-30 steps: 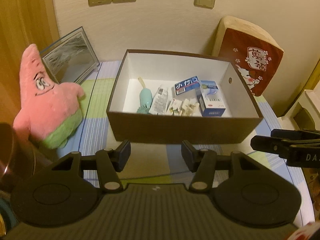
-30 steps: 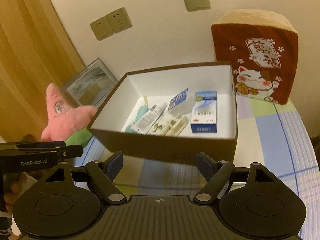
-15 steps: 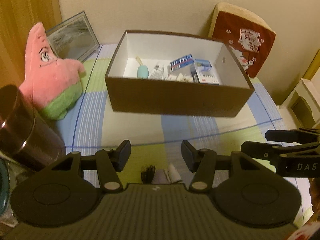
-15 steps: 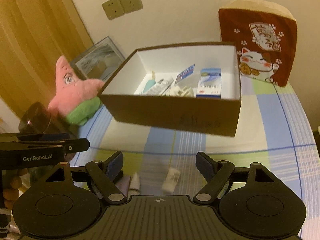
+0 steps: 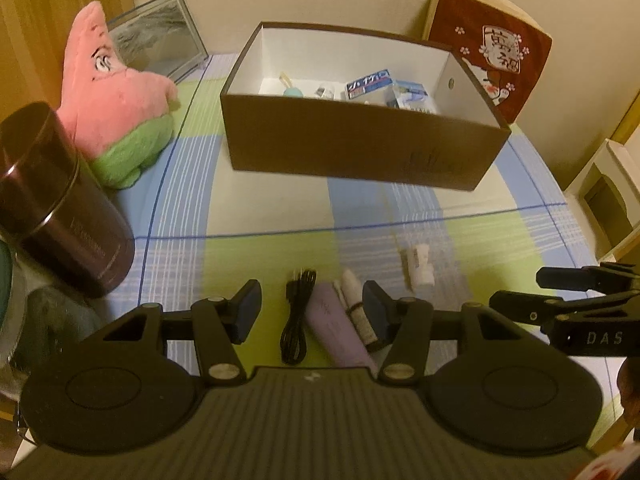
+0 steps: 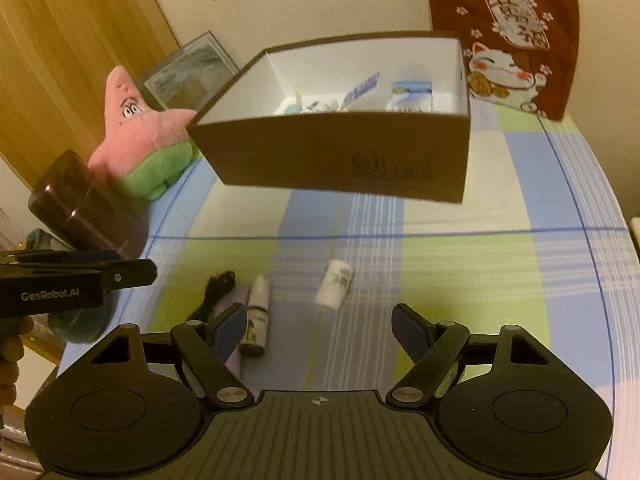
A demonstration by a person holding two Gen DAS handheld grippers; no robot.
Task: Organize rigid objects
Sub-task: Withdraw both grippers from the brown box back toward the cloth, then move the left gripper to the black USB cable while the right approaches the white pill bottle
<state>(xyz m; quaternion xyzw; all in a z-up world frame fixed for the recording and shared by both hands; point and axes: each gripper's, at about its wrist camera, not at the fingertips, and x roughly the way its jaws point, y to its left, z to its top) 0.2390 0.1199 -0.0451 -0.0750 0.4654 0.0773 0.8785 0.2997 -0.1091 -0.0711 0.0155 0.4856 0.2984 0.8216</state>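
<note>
A brown cardboard box [image 5: 360,148] [image 6: 332,160] with a white inside stands at the table's far side and holds several small packages. On the cloth near me lie a black cable [image 5: 296,316] [image 6: 214,292], a lilac case [image 5: 338,328] [image 6: 236,344], a small dropper bottle [image 5: 356,304] [image 6: 256,316] and a white bottle [image 5: 418,266] [image 6: 335,286]. My left gripper [image 5: 312,314] is open and empty above the cable and case. My right gripper [image 6: 320,328] is open and empty, just short of the white bottle.
A pink star plush [image 5: 116,104] [image 6: 144,128] and a dark cylindrical can [image 5: 60,208] [image 6: 84,204] stand at the left. A framed picture [image 5: 156,44] leans on the wall. A red cat cushion [image 6: 512,36] is behind the box at right. The table edge runs along the right.
Both grippers have pulled back from the box and tilted down. The loose cable, case and bottles on the near cloth have come into view. Both stay open.
</note>
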